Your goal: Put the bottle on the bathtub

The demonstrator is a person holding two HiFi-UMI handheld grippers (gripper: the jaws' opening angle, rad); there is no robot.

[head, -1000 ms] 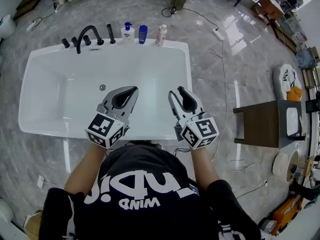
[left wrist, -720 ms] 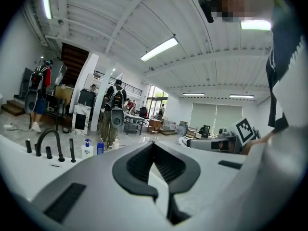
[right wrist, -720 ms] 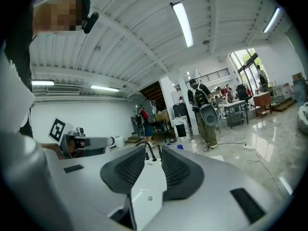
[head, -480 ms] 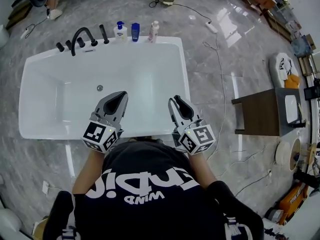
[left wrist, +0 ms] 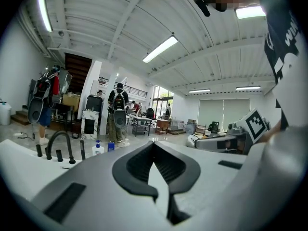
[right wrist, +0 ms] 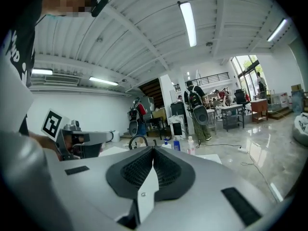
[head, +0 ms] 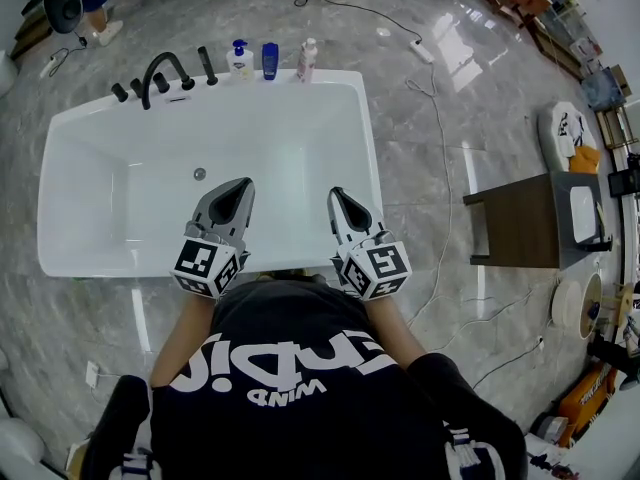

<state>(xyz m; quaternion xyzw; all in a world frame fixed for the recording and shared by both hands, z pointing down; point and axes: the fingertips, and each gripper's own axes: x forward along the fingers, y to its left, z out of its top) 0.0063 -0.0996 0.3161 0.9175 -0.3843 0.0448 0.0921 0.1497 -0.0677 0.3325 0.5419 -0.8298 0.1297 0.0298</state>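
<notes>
A white bathtub (head: 90, 183) fills the upper left of the head view. On its far rim stand a white pump bottle (head: 238, 59), a blue bottle (head: 270, 61) and a pale pink bottle (head: 307, 60); the same bottles show small in the left gripper view (left wrist: 98, 148) and the right gripper view (right wrist: 191, 145). My left gripper (head: 241, 185) and right gripper (head: 336, 196) hover side by side over the tub's near side, both shut and empty, well short of the bottles.
A black faucet (head: 160, 69) with several black knobs stands at the tub's far left rim. A dark wooden side table (head: 520, 230) sits to the right. Cables (head: 440, 148) trail over the marble floor. People with backpacks stand beyond the tub (left wrist: 117, 112).
Both grippers drew slightly back toward my body and closer together. The view shifted, so the tub sits a little higher in the frame. Nothing was picked up.
</notes>
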